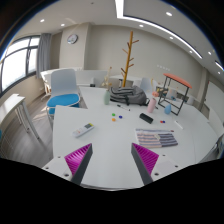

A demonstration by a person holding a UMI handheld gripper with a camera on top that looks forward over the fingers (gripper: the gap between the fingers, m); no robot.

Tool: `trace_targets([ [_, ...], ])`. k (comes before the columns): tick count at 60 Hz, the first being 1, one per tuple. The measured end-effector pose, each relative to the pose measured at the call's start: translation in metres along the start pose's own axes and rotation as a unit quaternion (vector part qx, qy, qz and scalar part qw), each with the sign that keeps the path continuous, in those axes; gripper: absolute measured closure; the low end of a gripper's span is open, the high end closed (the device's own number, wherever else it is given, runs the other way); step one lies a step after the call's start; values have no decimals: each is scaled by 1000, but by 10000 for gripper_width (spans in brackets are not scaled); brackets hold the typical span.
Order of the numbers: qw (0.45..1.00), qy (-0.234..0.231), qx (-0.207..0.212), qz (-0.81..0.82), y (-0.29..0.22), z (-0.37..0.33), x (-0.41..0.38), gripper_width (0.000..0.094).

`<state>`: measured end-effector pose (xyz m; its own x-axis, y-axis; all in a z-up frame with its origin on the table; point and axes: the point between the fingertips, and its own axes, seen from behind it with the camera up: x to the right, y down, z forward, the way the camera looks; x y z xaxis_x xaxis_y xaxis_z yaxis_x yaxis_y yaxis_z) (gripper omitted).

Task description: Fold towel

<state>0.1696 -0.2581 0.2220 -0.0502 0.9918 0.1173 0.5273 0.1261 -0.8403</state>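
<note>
My gripper (112, 152) is open and empty, held above the near part of a white table (110, 140). Its magenta pads (78, 158) show at both sides with bare tabletop between them. A flat grey patterned piece (158, 138), possibly the folded towel, lies on the table just ahead of the right finger and a little to its right. I cannot tell for sure that it is cloth. Nothing touches the fingers.
A white remote (85, 128) lies ahead of the left finger. A small black thing (146, 118) and small coloured bits (115, 117) lie further on. A grey stack (124, 95), a wire rack (175, 92), a wooden coat stand (127, 60) and a blue chair (62, 103) stand beyond.
</note>
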Motion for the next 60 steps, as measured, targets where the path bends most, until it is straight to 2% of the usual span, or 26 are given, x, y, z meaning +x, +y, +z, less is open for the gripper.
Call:
trace_targets([
  [8, 999, 40, -10, 12, 12, 31, 58, 84],
  [16, 998, 60, -16, 18, 27, 73, 103, 85],
  [32, 998, 56, -14, 30, 42, 204, 162, 85],
  [43, 998, 46, -29, 25, 62, 304, 181, 86],
  [51, 998, 33, -50, 25, 77, 350, 189, 102],
  [54, 997, 30, -57, 29, 82, 360, 189, 132],
  [56, 997, 27, -65, 30, 87, 364, 188, 186],
  [57, 997, 19, -61, 33, 85, 365, 185, 247],
  [60, 998, 23, -59, 30, 85, 367, 189, 587],
])
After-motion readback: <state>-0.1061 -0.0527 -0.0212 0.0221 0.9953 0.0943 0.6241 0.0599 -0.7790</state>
